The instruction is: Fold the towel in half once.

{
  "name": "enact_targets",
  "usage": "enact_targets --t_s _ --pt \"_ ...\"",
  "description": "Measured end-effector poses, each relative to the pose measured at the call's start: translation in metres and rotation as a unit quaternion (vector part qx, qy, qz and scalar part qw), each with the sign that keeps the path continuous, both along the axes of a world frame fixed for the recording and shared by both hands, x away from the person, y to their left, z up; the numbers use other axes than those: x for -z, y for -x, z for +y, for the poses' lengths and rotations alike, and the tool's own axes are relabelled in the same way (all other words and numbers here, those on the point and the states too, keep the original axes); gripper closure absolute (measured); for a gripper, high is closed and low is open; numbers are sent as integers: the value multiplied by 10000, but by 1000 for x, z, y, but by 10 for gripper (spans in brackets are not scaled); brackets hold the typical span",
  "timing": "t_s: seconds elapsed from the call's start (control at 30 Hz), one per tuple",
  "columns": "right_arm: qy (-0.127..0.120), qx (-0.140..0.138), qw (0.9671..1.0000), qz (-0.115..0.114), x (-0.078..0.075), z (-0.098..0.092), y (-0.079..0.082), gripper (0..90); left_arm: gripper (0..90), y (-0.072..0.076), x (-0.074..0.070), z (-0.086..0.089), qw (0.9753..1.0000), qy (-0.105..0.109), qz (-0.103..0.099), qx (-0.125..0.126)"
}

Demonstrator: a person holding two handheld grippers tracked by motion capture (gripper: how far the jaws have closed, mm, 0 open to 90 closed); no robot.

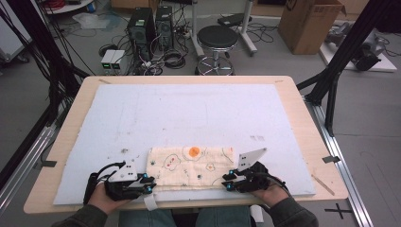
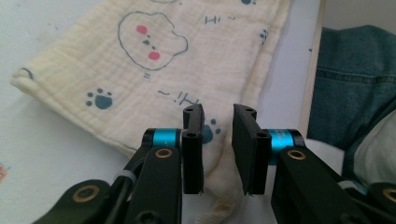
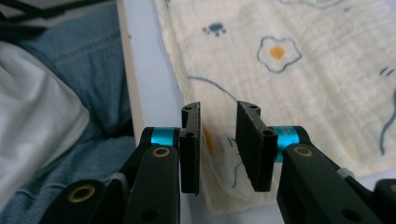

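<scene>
Cloth (image 1: 191,166), folded, printed, lies flat on white pad (image 1: 189,109) at table's (image 1: 302,109) near edge, centre. Nothing else on pad; stool (image 1: 216,40) and box (image 1: 307,23) stand on floor beyond far edge. L gripper (image 1: 147,184) sits low at cloth's near-left corner, R gripper (image 1: 228,182) at near-right corner, both pointing inward. Jaws of each: narrow gap, cloth edge between, not clamped.

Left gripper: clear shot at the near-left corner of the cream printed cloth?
Probably yes. The left gripper has its jaws open, straddling the near edge of the cream printed muslin cloth by that corner, with nothing between them.
</scene>
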State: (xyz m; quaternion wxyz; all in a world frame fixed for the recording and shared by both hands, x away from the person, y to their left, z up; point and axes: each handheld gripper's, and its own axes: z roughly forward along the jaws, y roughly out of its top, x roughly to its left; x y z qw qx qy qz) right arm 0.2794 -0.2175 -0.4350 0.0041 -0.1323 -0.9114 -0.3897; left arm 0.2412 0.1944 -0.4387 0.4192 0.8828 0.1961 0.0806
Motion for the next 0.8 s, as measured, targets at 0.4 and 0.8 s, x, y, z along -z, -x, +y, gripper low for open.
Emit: enact_targets --t_s 0.4,0.8 --pt "105 49 9999 1 1 2 -2 816 870 -2 -2 2 9997 115 -77 -181" --pt "-282 130 9995 20 -7 -7 0 827 871 3 -10 8 9990 388 -157 -127"
